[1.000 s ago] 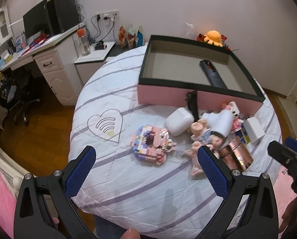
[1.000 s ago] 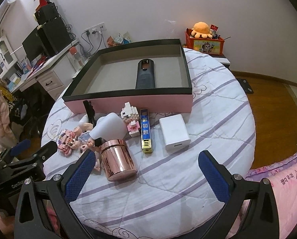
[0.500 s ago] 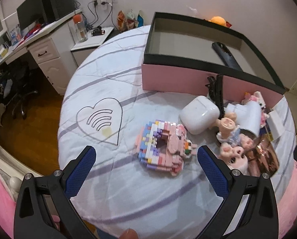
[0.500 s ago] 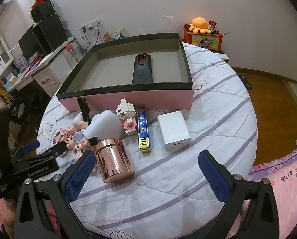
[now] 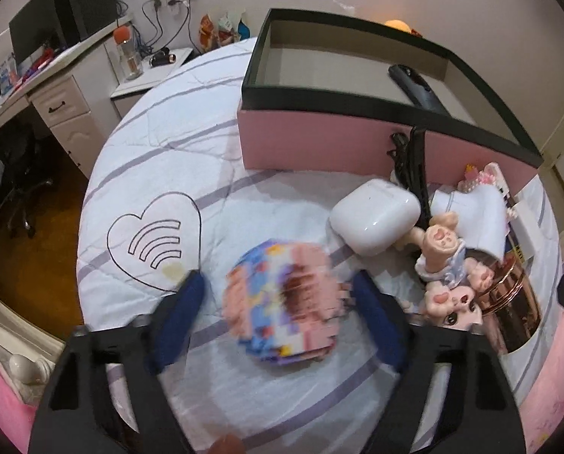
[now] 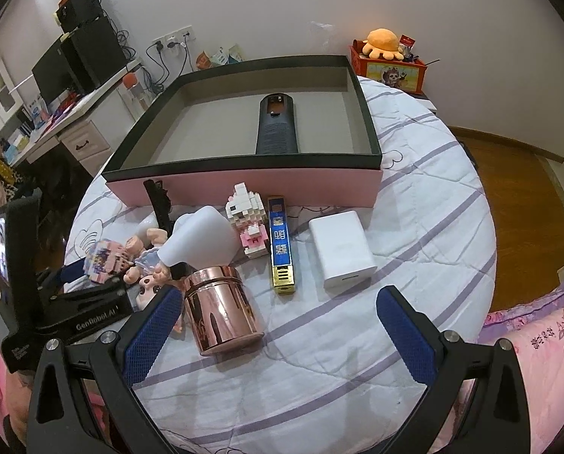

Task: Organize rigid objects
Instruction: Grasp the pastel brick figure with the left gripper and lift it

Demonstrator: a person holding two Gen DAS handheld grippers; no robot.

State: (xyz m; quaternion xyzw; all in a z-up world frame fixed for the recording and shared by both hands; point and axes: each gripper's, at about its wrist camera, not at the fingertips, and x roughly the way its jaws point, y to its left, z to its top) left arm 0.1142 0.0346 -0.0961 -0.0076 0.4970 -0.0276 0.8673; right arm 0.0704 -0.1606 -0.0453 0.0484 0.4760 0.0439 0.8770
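Left claw (image 5: 278, 295): jaws closing around the multicoloured brick model (image 5: 282, 299); pads not yet touching it. The model lies on the striped quilt (image 5: 161, 140). White earbud case (image 5: 374, 217) and doll (image 5: 444, 265) lie right of it, before the pink box (image 5: 312, 143).

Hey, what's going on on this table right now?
A person holding a gripper in each hand is tidying small items into the pink box, which so far holds only a black remote. The left gripper is closing around the pastel brick model, pads not yet touching. The right gripper hangs open near the rose-gold canister, holding nothing.
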